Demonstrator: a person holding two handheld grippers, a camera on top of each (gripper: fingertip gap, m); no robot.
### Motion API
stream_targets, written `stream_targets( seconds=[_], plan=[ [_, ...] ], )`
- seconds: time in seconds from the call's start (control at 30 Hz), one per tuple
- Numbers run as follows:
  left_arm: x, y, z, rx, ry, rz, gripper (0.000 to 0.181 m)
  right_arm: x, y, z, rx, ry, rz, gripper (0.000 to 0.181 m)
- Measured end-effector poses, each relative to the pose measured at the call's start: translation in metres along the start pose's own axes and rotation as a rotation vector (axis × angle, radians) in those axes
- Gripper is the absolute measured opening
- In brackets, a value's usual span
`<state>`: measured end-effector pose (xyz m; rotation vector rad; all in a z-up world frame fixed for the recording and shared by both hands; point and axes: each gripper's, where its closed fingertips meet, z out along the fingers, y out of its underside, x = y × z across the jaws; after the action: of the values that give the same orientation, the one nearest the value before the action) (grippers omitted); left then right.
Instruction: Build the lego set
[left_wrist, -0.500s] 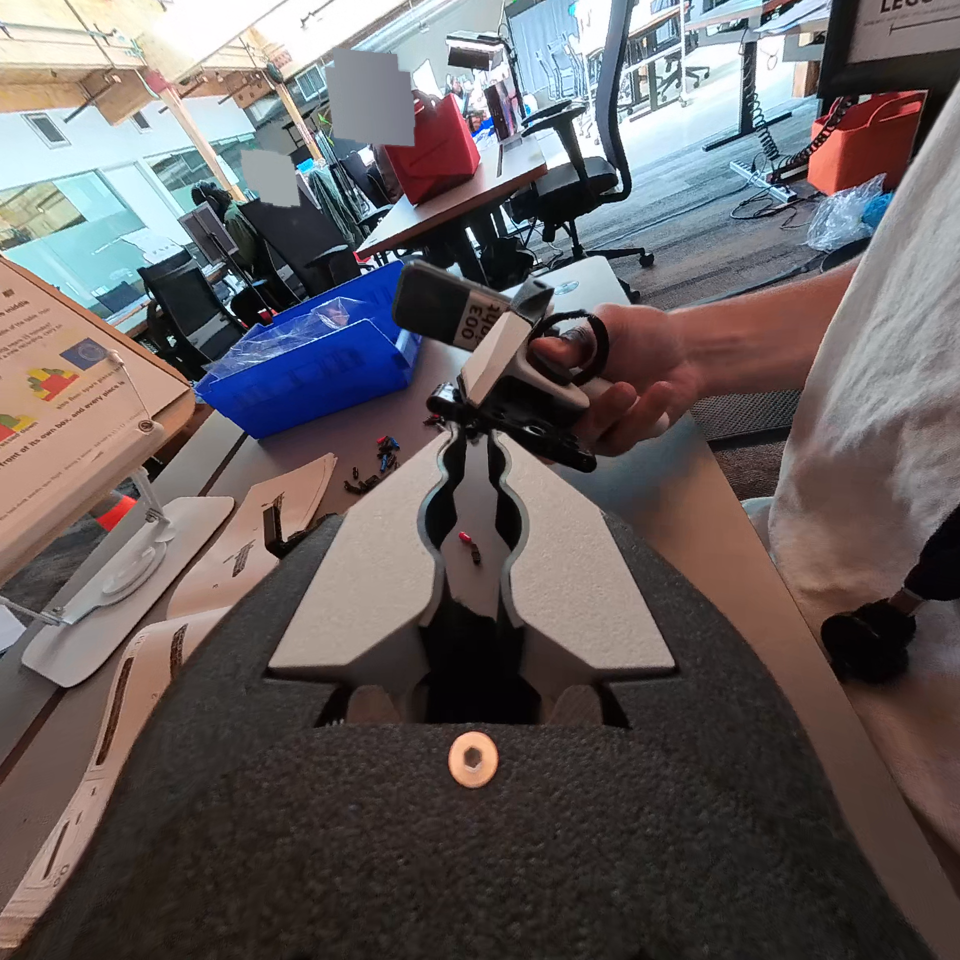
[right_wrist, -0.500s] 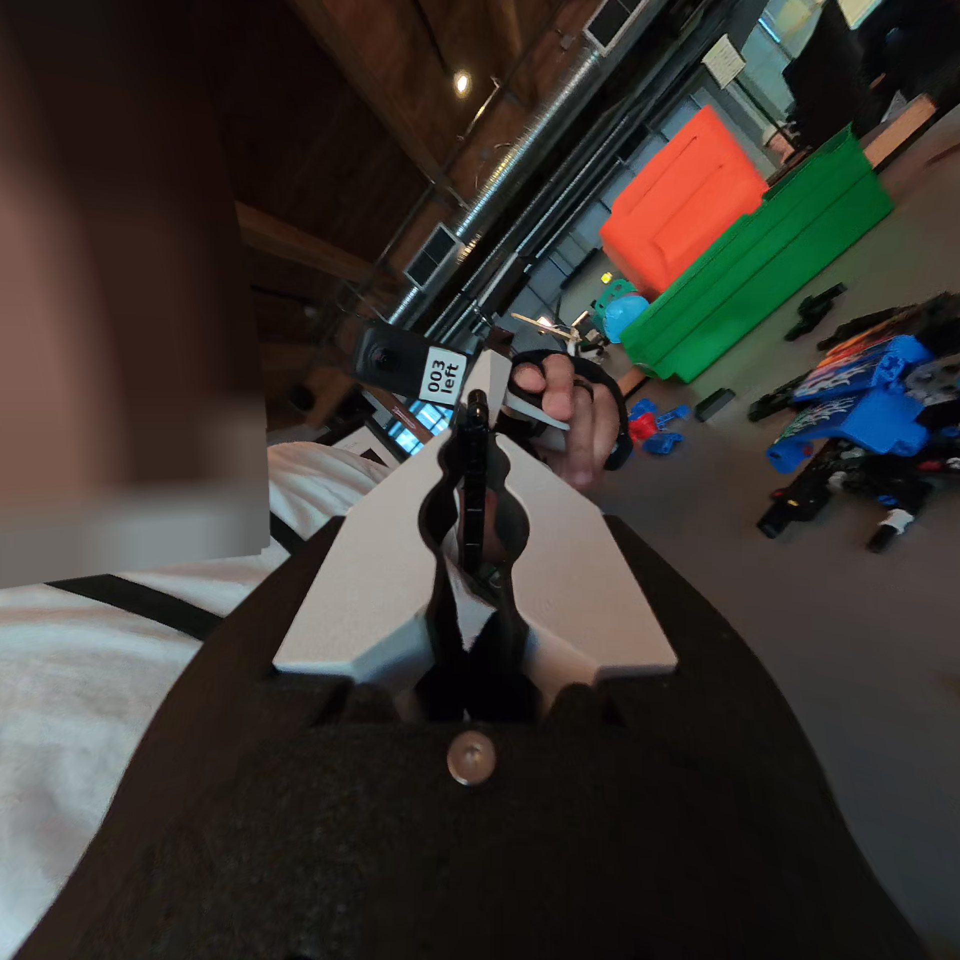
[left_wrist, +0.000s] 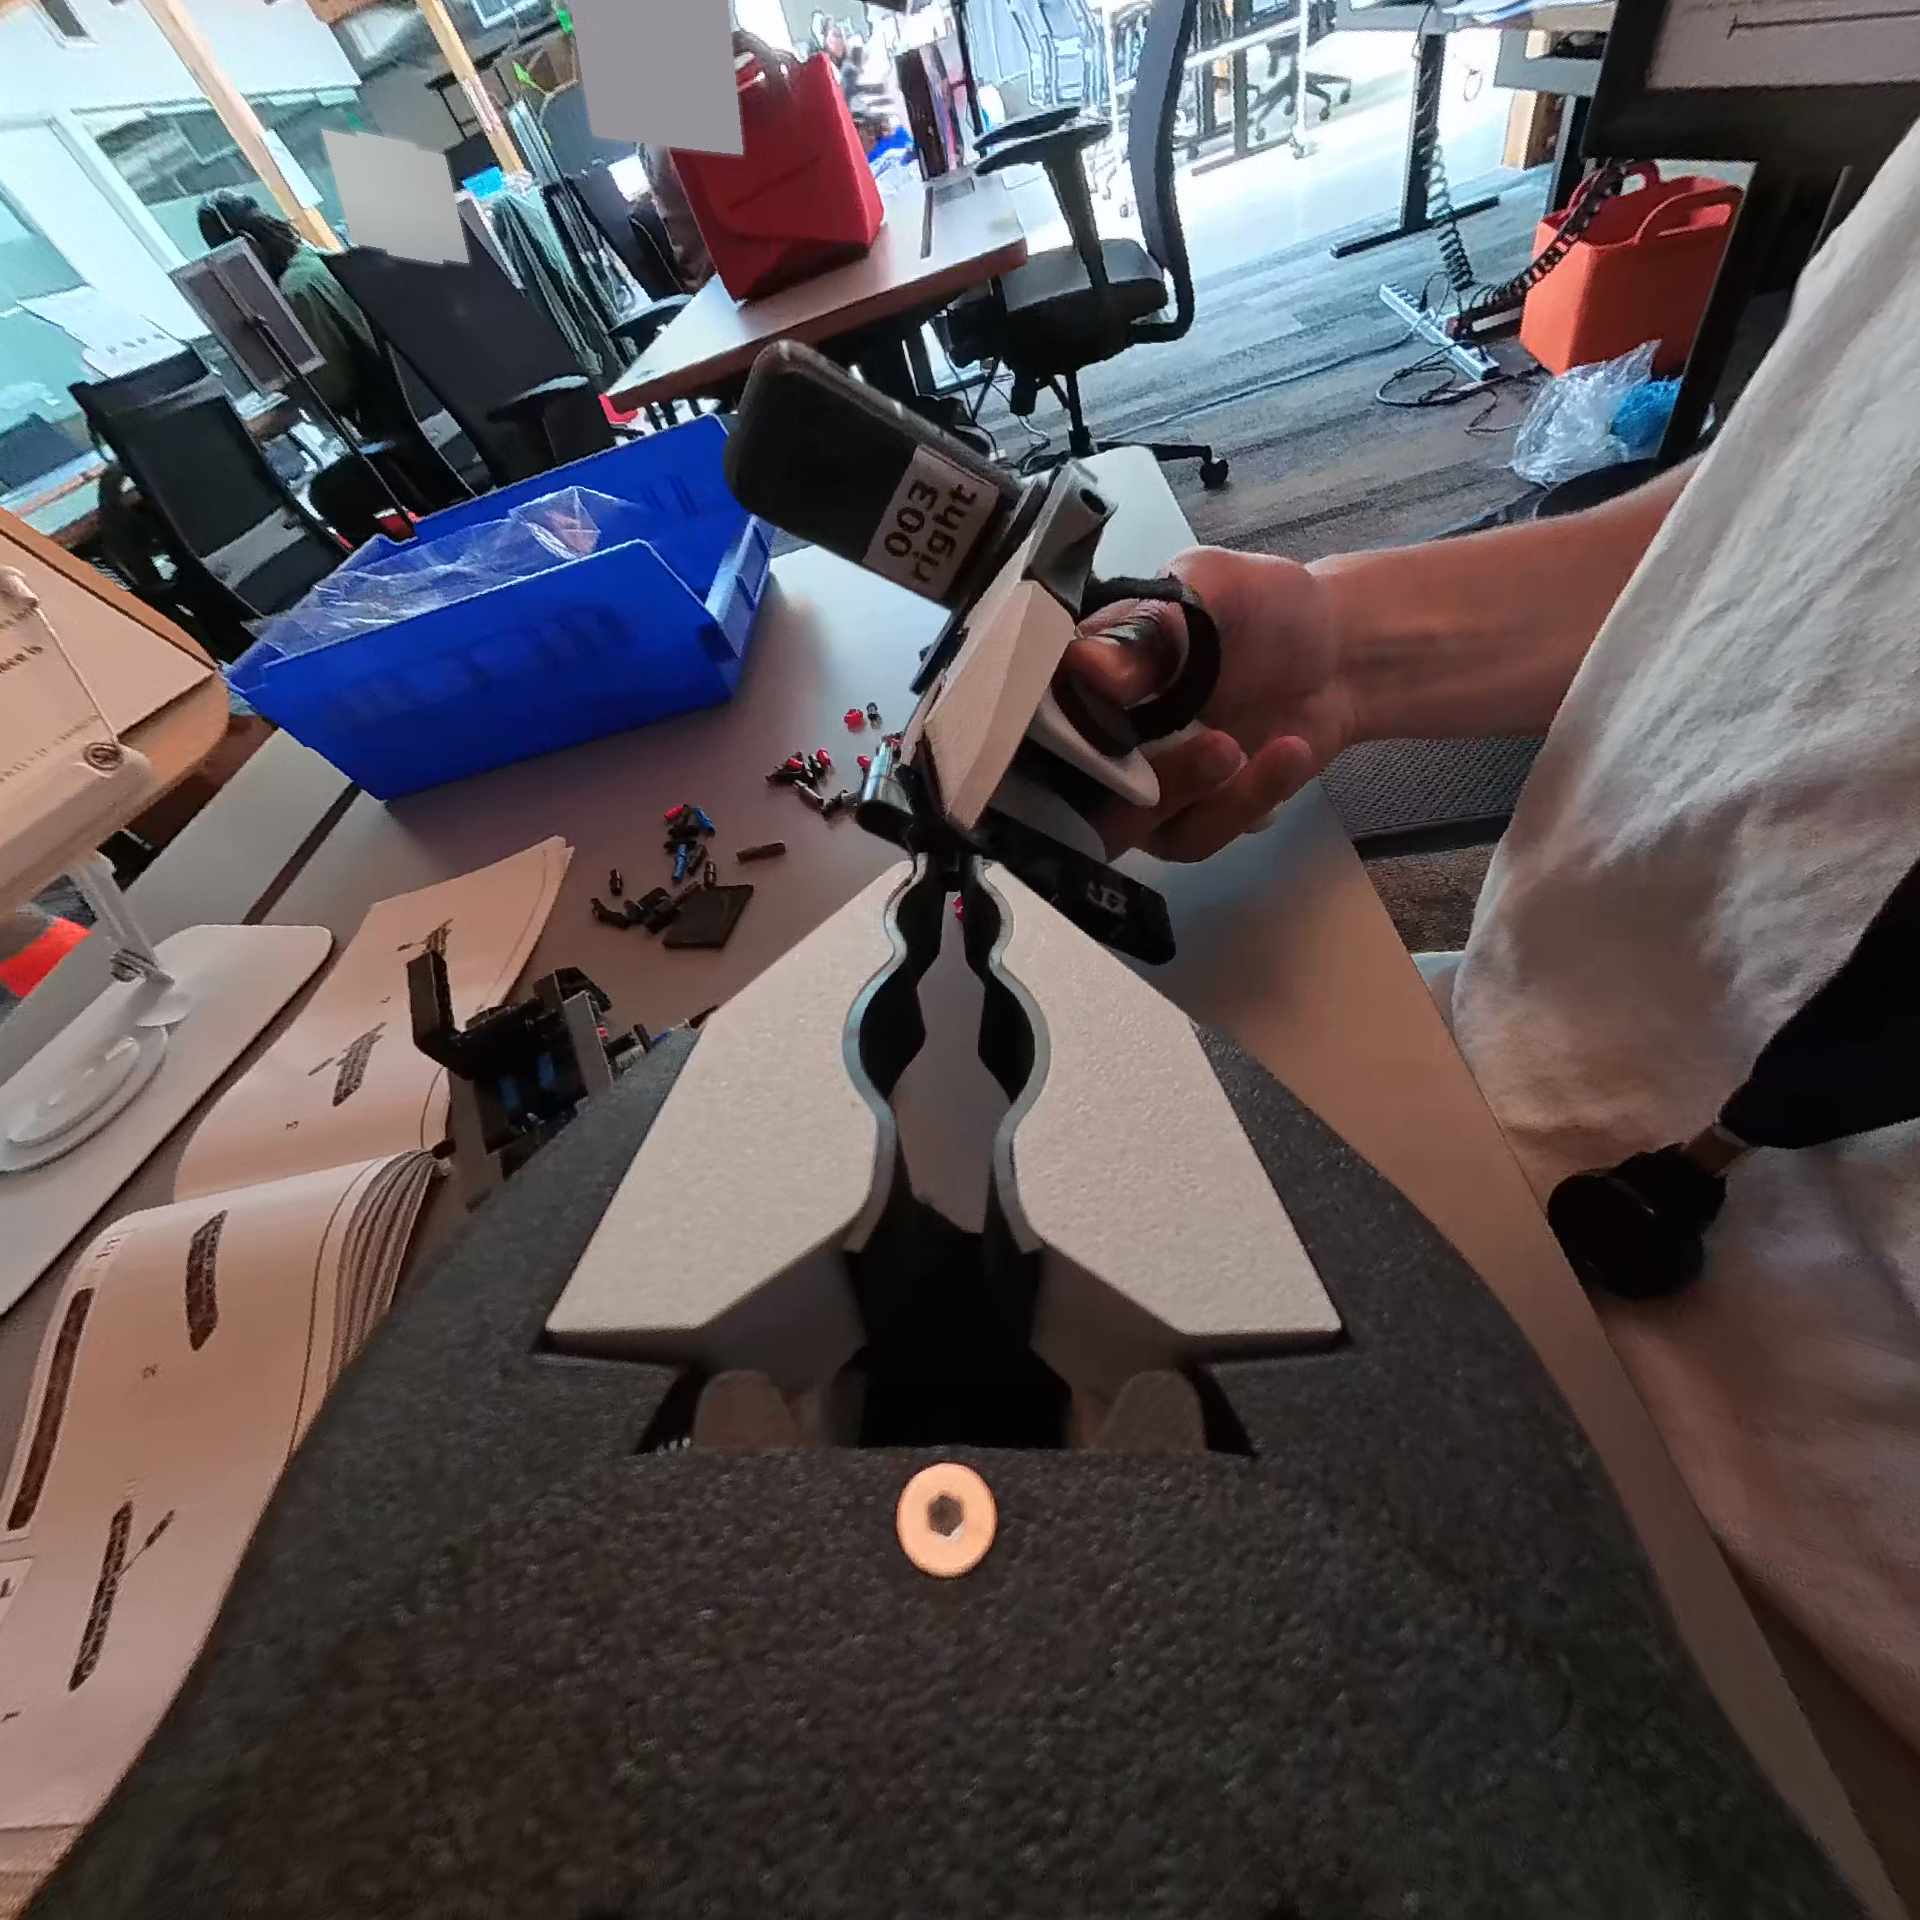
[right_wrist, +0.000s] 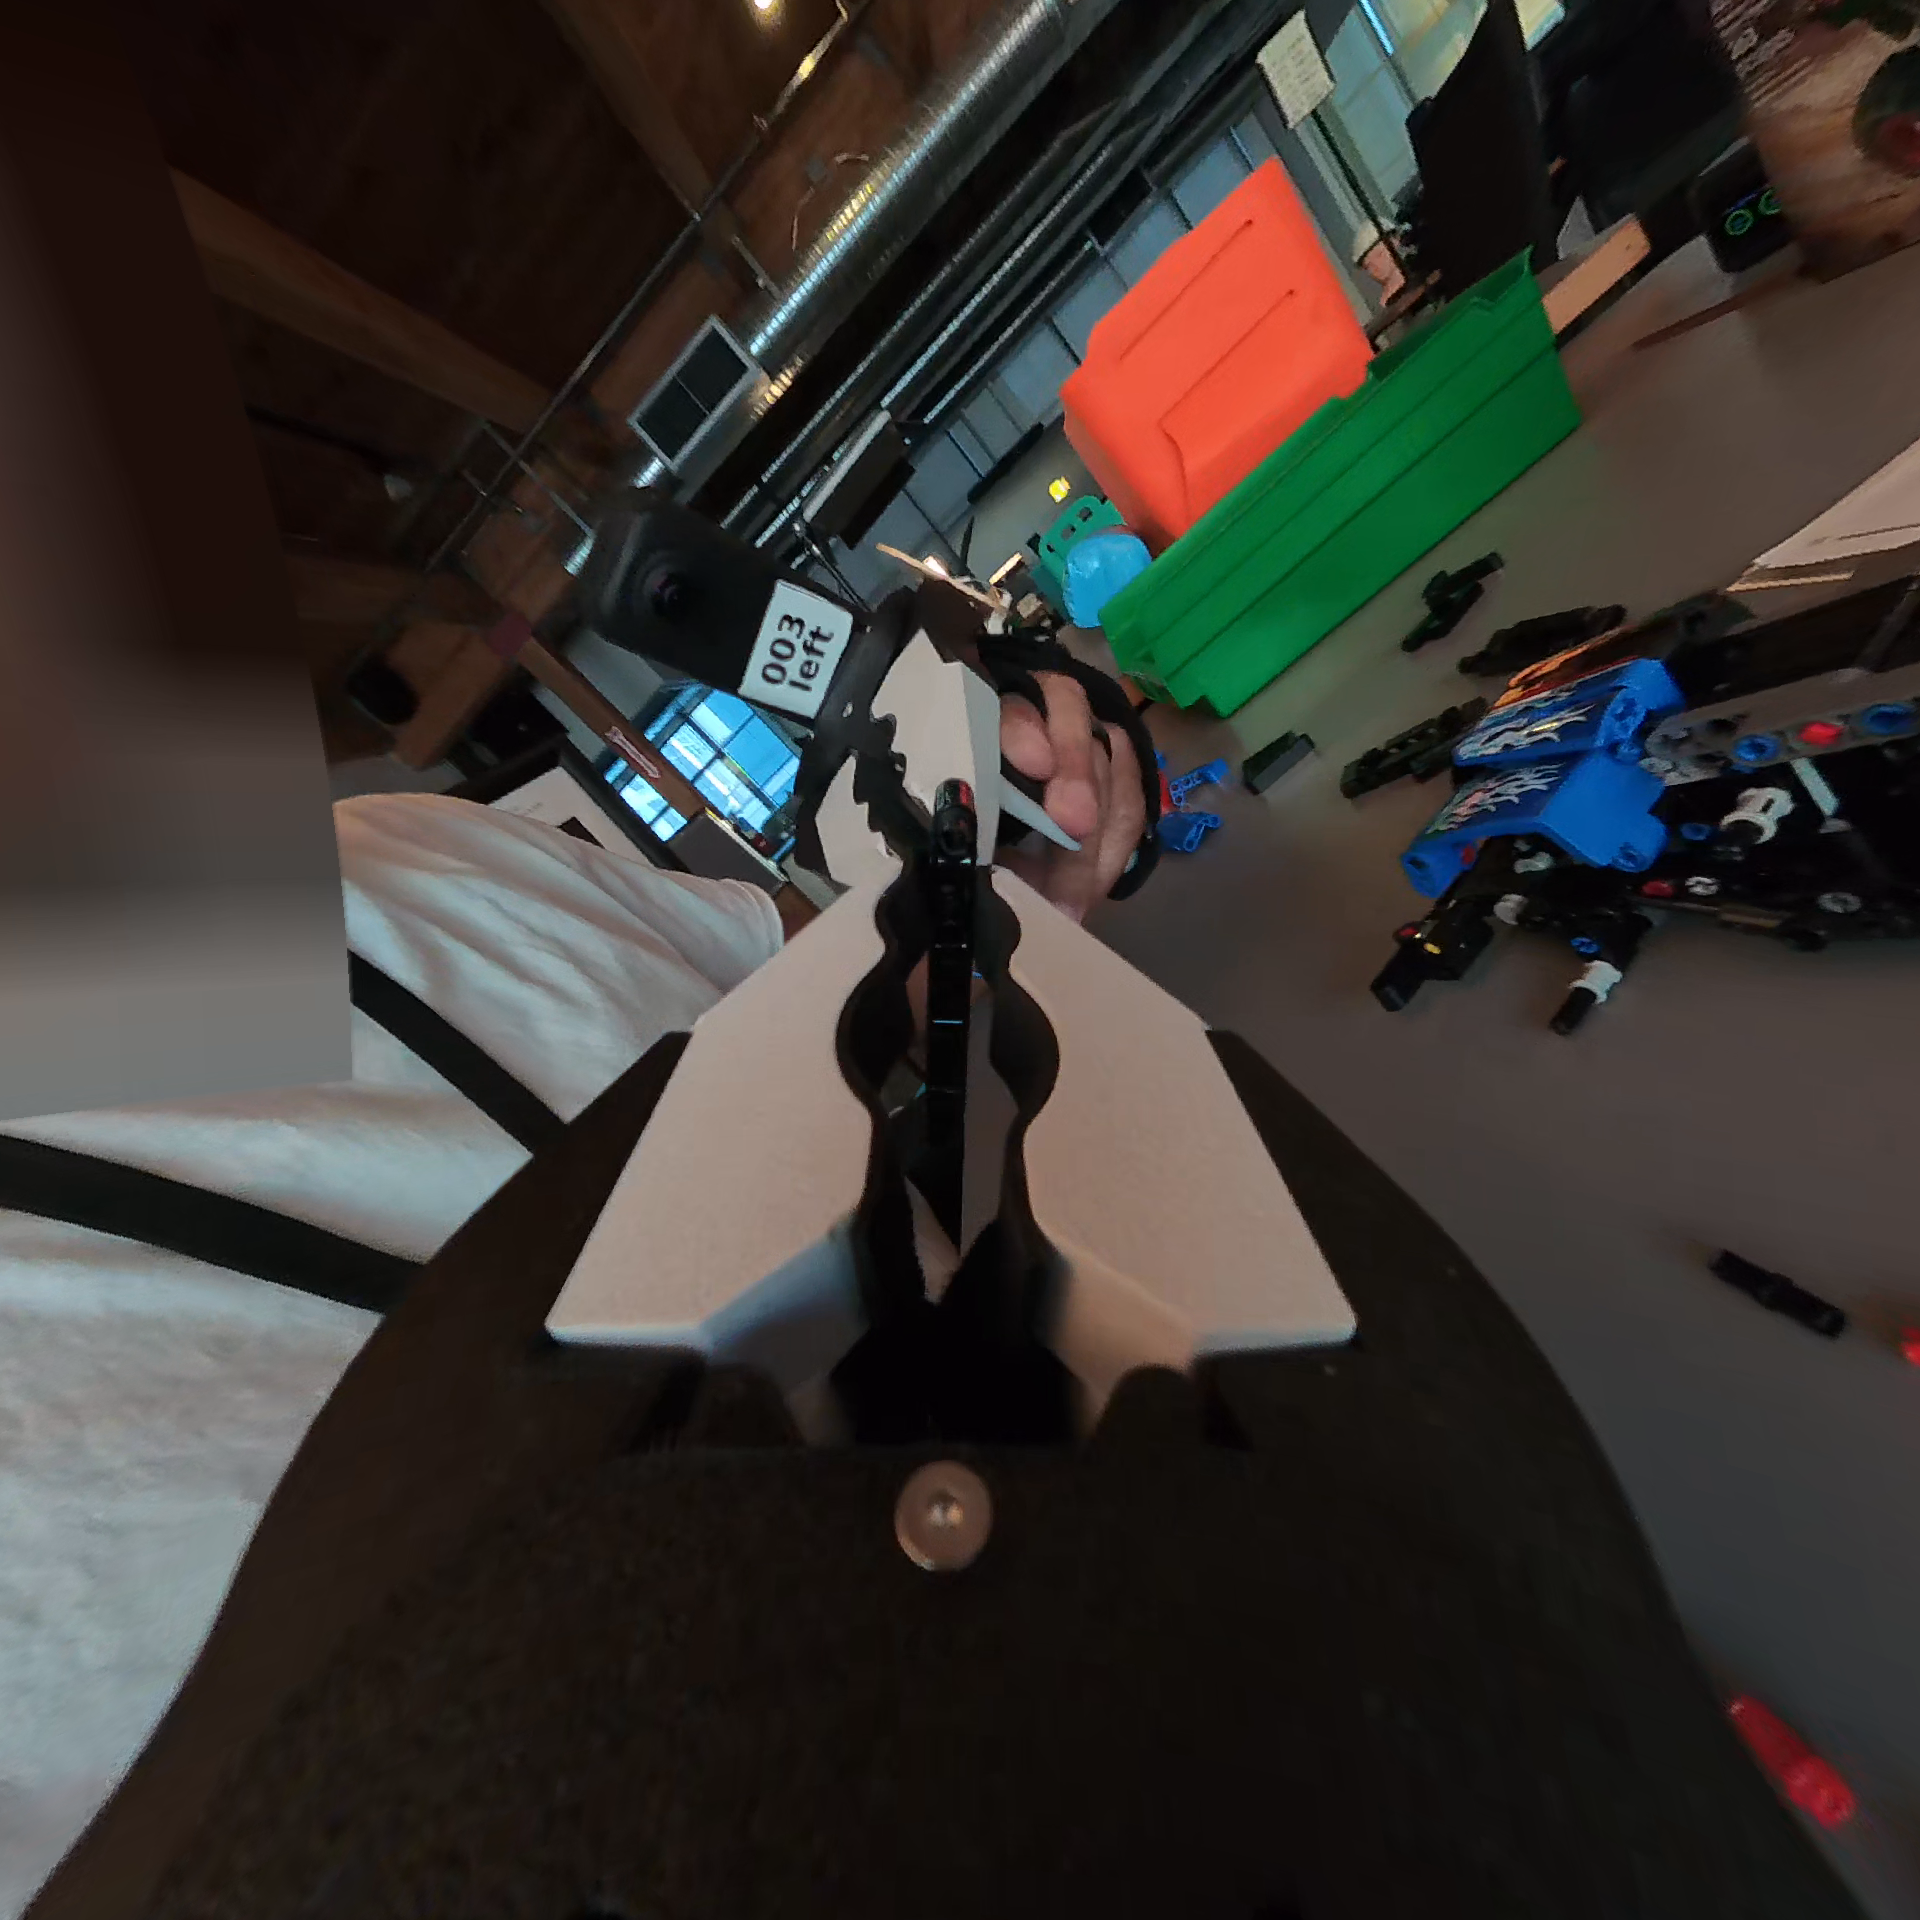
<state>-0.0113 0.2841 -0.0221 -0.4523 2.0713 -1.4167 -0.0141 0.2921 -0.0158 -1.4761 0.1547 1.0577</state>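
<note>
My right gripper (right_wrist: 951, 894) is shut on a thin black lego beam (right_wrist: 948, 997), seen edge-on and sticking out past the tips. In the left wrist view a hand holds it (left_wrist: 935, 821) above the table, the beam (left_wrist: 1091, 899) pointing down to the right. My left gripper (left_wrist: 943, 878) is tip to tip with it, jaws nearly together on a small dark pin (left_wrist: 940, 847) at the beam's end. The left gripper also shows in the right wrist view (right_wrist: 914, 790). The blue and black lego model (right_wrist: 1538, 831) lies on the table to the right.
A blue bin (left_wrist: 499, 623), loose pins (left_wrist: 675, 831), a small black assembly (left_wrist: 509, 1049) and open instruction booklets (left_wrist: 208, 1351) lie to the left. A green bin (right_wrist: 1351, 520), an orange bag (right_wrist: 1216, 343) and loose black pieces (right_wrist: 1777, 1294) lie to the right. A person's torso is close by. Less than 4 cm separates the two grippers' tips. From either gripper's tips it is about 15 cm to the small black assembly (left_wrist: 509, 1049).
Both grippers stay tip to tip. The left wrist view has shifted a little, so the small black assembly and more of the booklets now show at the left.
</note>
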Motion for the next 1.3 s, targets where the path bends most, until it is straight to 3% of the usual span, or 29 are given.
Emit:
stream_targets(
  seconds=[0.27,0.37,0.47,1.1,1.3],
  plan=[
    [-0.001,-0.007,-0.003,0.028,0.004,-0.015,0.002,-0.006,-0.005,0.002,0.01,0.009,-0.071,0.007],
    [-0.006,-0.009,-0.006,0.054,-0.009,-0.036,0.002,-0.01,-0.007,-0.003,0.0,0.023,-0.123,0.021],
    [-0.006,-0.009,-0.006,0.062,0.0,-0.047,0.002,-0.005,-0.007,-0.006,0.0,0.073,-0.174,0.007],
    [-0.001,-0.002,-0.002,0.022,-0.004,-0.003,0.002,-0.002,0.0,-0.002,0.014,0.019,-0.052,0.007],
    [0.001,-0.001,0.001,0.019,0.014,-0.032,0.002,-0.005,-0.017,-0.008,0.094,0.013,-0.063,0.012]
  ],
)
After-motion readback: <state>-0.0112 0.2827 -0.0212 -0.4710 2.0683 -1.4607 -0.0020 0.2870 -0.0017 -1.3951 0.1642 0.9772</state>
